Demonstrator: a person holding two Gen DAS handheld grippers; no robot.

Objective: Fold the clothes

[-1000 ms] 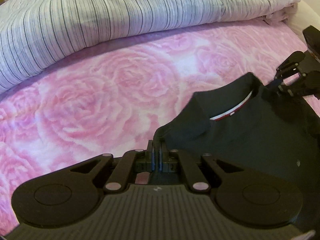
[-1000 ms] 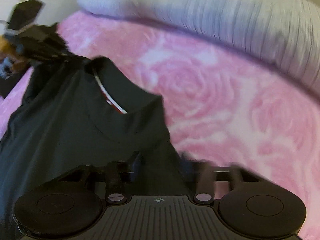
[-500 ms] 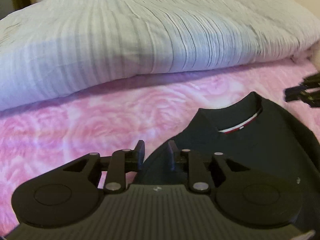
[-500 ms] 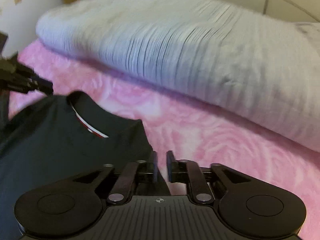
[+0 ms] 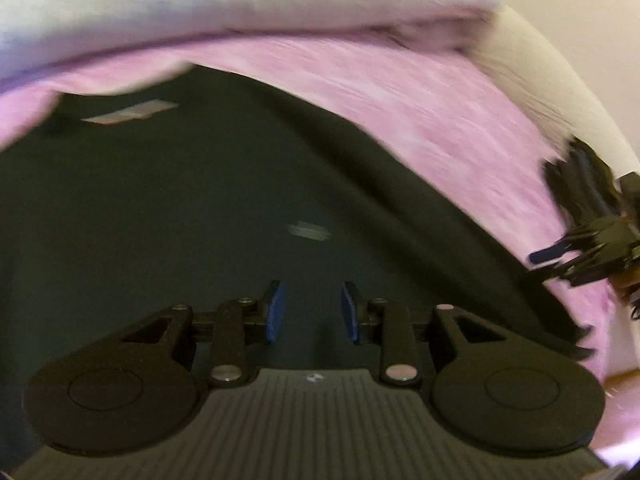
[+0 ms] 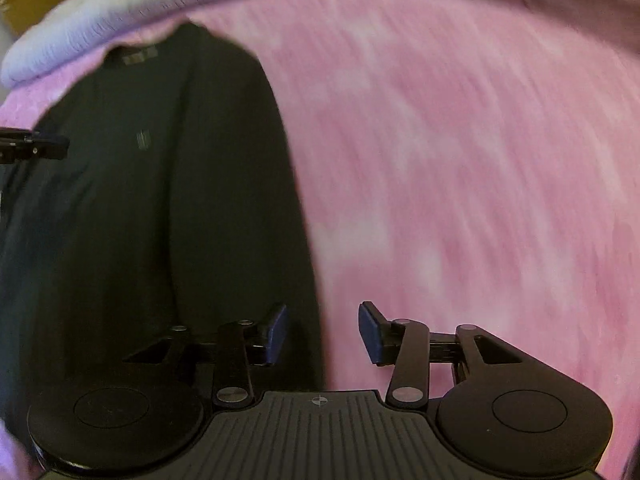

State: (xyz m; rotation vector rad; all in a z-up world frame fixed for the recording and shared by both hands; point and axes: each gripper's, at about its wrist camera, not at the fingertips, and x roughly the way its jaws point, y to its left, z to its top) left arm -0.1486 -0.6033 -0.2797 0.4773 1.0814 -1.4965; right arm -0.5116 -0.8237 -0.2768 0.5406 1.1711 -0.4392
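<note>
Left wrist view: your left gripper (image 5: 311,312) hangs over the dark shirt (image 5: 180,220), jaws opening, nothing pinched — the garment lies spread for folding, collar at upper left.

Right wrist view: your right gripper (image 6: 322,330) straddles the shirt's right edge, jaws opening and empty. Through the blur, its long axis seems to run bottom to top across the pink bedsheet (image 6: 460,160).

— What sort of place is this?
— A bedroom in a home, I'd say. A bed (image 6: 460,160) fills both views, covered in a pink sheet with a faint flowery pattern.
— Anything else?
— A pale folded quilt (image 5: 200,12) at the far side, though blurred, and a dark shirt (image 5: 180,208) spread on the sheet.
</note>
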